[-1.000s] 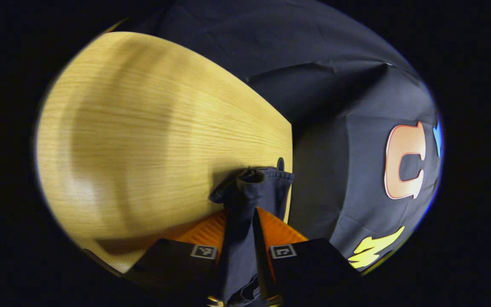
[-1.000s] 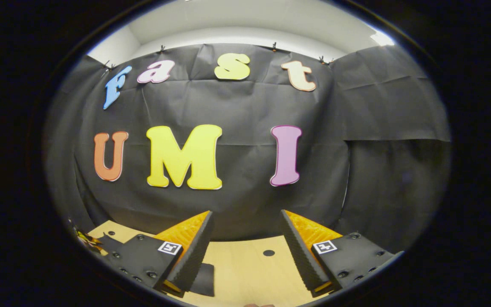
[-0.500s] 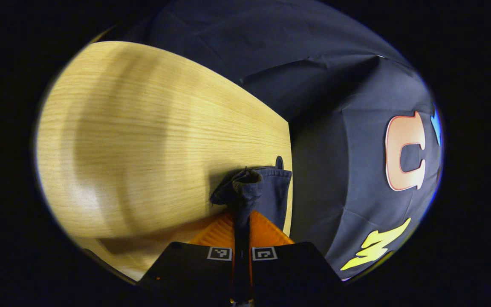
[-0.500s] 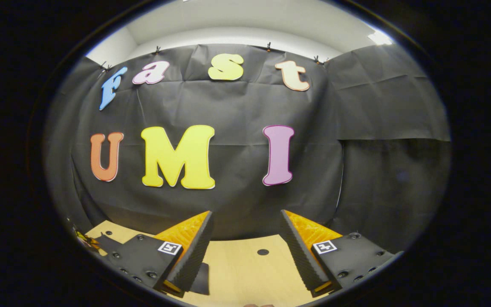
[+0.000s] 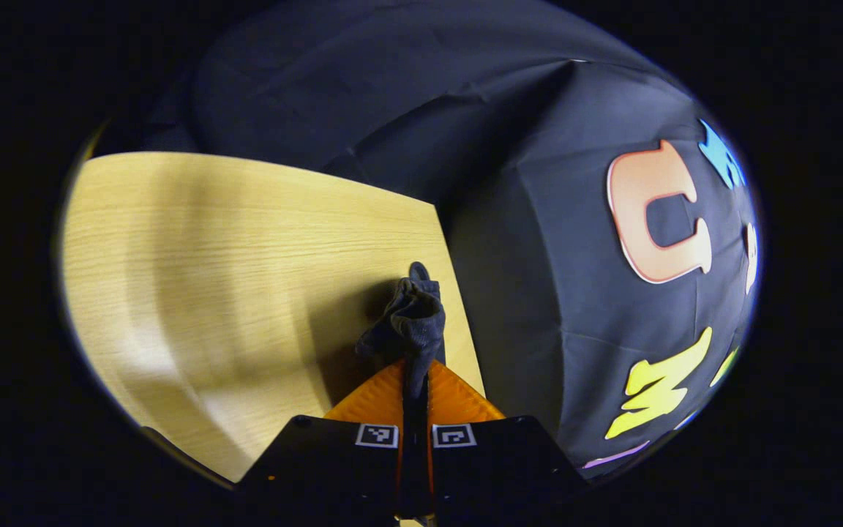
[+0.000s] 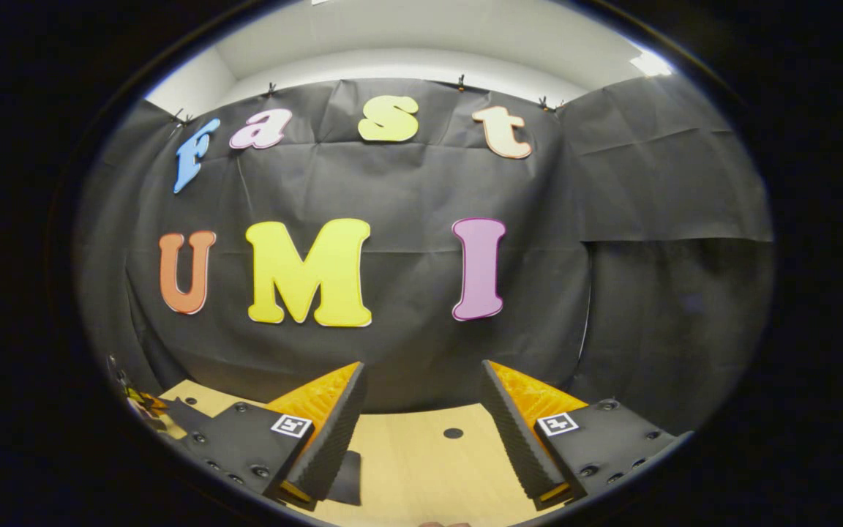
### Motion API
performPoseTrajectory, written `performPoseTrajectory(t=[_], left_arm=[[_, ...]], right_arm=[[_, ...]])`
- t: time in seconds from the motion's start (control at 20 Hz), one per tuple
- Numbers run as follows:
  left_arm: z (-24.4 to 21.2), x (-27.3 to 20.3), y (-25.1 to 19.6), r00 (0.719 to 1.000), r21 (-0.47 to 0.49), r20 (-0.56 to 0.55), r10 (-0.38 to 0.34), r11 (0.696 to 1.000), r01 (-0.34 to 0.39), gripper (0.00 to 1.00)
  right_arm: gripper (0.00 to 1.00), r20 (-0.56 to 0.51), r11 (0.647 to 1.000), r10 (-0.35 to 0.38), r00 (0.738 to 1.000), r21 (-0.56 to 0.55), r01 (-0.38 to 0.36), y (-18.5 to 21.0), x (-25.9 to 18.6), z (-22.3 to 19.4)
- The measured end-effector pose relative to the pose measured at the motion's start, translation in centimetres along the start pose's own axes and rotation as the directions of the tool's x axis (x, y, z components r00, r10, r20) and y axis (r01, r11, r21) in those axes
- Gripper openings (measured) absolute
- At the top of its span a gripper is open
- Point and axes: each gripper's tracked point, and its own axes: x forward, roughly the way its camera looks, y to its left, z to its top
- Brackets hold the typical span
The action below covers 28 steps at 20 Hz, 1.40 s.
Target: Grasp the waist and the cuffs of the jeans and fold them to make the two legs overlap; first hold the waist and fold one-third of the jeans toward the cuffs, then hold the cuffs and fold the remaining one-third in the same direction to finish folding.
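In the left gripper view a bunched end of the dark blue jeans [image 5: 410,322] sticks out past my left gripper [image 5: 414,380], whose two fingers press together on the cloth. The bunch hangs just above the wooden table [image 5: 231,278], near its far right edge. Which part of the jeans this is I cannot tell. In the right gripper view my right gripper [image 6: 421,410] is open, its fingers wide apart with nothing between them, held over the table [image 6: 421,468] and facing the back wall.
A small dark hole [image 6: 453,432] marks the tabletop ahead of the right gripper. The black cloth wall [image 5: 553,256] drops right behind the table's edge. At the far left of the right gripper view some yellow-and-dark gear [image 6: 140,401] sits by the table.
My left gripper went from partly open around the cloth to shut on it, then swung so the table edge and wall shifted left. The cloth now looks narrower. The right gripper barely moved.
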Motion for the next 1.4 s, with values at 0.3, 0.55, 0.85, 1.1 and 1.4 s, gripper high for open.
performPoseTrajectory(t=[0.3,0.55,0.85,1.1,1.4], left_arm=[[-1.1,-2.0,-6.7,0.997,0.266,0.009,-0.073,0.962,0.068,0.03],[-4.1,-3.4,-13.1,0.988,0.476,-0.023,-0.151,0.868,0.144,0.03],[-11.6,-3.7,-20.5,0.967,0.732,-0.111,-0.229,0.639,0.235,0.03],[-19.0,-4.2,-24.4,0.938,0.848,-0.231,-0.260,0.419,0.325,0.03],[-27.8,-4.9,-24.5,0.904,0.895,-0.360,-0.230,0.189,0.404,0.03]], right_arm=[[0.93,-0.006,1.000,-0.004,1.000,0.010,0.004,-0.3,-0.1,-0.2],[0.95,-0.005,1.000,-0.012,1.000,0.011,0.012,-0.5,-0.3,-0.3],[0.93,-0.015,0.999,-0.025,1.000,0.027,0.026,-1.1,-0.3,-1.0],[0.93,-0.025,0.998,-0.050,0.998,0.037,0.051,-2.3,-0.7,-1.7],[0.93,-0.035,0.995,-0.077,0.996,0.058,0.079,-3.7,-1.3,-2.1]])
